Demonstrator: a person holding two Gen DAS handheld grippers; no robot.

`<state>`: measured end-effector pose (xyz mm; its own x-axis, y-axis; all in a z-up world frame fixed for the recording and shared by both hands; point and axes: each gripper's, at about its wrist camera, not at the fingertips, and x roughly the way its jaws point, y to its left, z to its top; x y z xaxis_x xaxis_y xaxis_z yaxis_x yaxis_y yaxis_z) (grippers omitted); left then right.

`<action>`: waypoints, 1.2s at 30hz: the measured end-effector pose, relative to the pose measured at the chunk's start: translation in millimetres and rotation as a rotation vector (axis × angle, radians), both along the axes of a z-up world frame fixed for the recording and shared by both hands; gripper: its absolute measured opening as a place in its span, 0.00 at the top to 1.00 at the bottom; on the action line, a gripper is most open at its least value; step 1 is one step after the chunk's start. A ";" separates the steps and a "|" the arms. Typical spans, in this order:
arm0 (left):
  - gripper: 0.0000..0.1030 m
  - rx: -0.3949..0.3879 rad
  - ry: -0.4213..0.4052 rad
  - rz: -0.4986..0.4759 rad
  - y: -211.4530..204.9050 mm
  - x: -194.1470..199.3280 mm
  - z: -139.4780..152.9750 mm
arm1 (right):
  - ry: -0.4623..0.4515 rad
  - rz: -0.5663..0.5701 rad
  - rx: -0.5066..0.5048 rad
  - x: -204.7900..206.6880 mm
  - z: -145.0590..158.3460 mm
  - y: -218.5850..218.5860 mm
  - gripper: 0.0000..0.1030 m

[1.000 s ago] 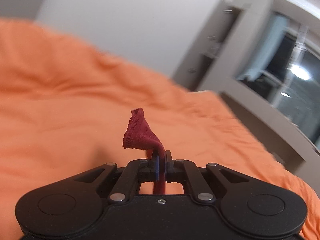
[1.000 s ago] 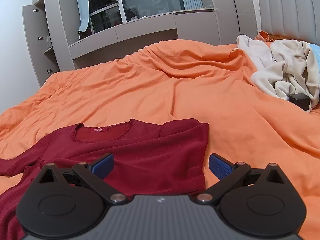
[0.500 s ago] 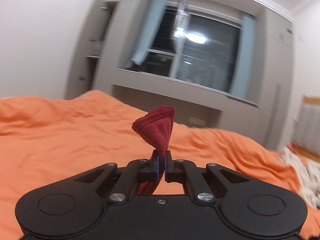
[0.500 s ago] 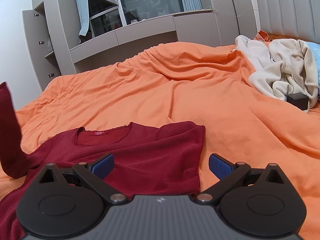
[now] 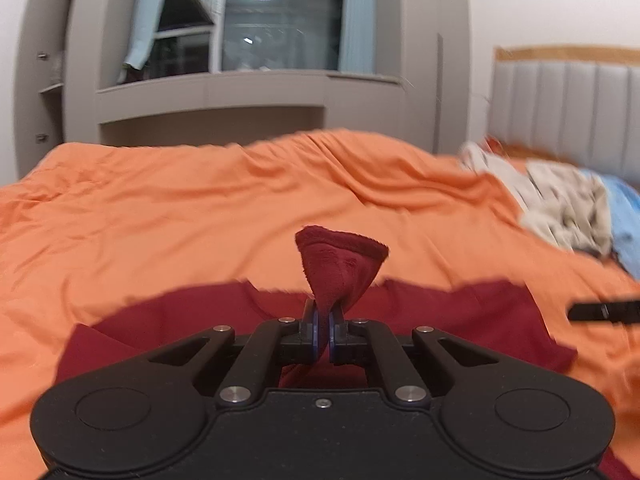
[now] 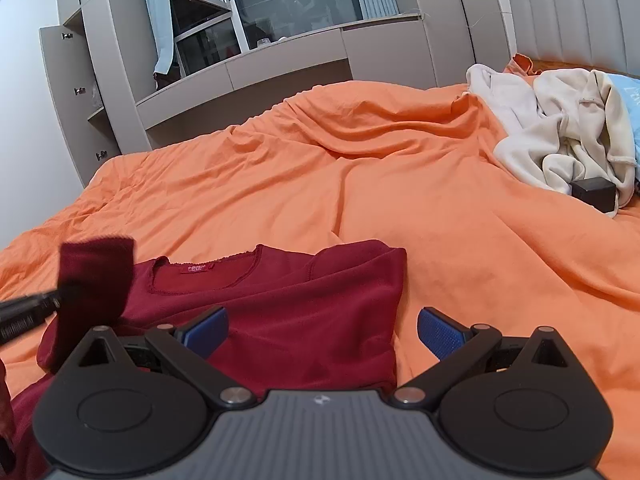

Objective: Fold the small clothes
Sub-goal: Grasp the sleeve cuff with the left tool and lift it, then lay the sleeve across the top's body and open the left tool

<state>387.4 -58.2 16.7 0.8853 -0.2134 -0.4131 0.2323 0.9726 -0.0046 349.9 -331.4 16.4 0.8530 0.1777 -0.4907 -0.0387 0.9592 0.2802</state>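
Note:
A dark red long-sleeved top [image 6: 288, 304] lies flat on the orange bedcover [image 6: 360, 184], neckline away from me. My left gripper [image 5: 323, 332] is shut on the cuff of its left sleeve [image 5: 340, 264] and holds it lifted over the body of the top [image 5: 460, 316]. In the right wrist view the lifted sleeve [image 6: 96, 276] and the left gripper's fingers [image 6: 28, 308] show at the left edge. My right gripper [image 6: 322, 330] is open and empty, hovering low over the top's right side, near its right edge.
A heap of cream and white clothes [image 6: 560, 140] and a light blue item [image 6: 628, 92] lie at the far right by the grey headboard. A small black box [image 6: 594, 194] sits beside the heap. Grey cabinets [image 6: 280, 64] and a window stand beyond the bed.
My left gripper has swung right with the sleeve, from facing the wall to over the top's body. The right gripper has stayed open and almost still.

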 end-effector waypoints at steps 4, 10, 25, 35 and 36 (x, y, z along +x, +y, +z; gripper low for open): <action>0.95 0.020 0.064 -0.072 -9.9 -2.5 -14.0 | 0.010 -0.002 -0.005 0.9 -2.9 0.3 0.00; 0.78 0.001 0.186 -0.152 -5.3 -1.2 -26.3 | 0.023 0.000 0.006 3.1 -6.3 0.8 0.00; 0.04 -0.076 0.184 -0.018 73.0 -10.4 5.7 | 0.014 0.117 -0.059 5.5 -16.8 34.9 0.00; 0.01 -0.103 0.205 0.406 207.6 3.9 2.9 | -0.037 0.271 -0.166 7.2 -25.2 88.5 0.00; 0.01 -0.148 0.223 0.427 222.4 6.5 -0.7 | -0.040 0.281 -0.175 9.3 -25.8 93.3 0.00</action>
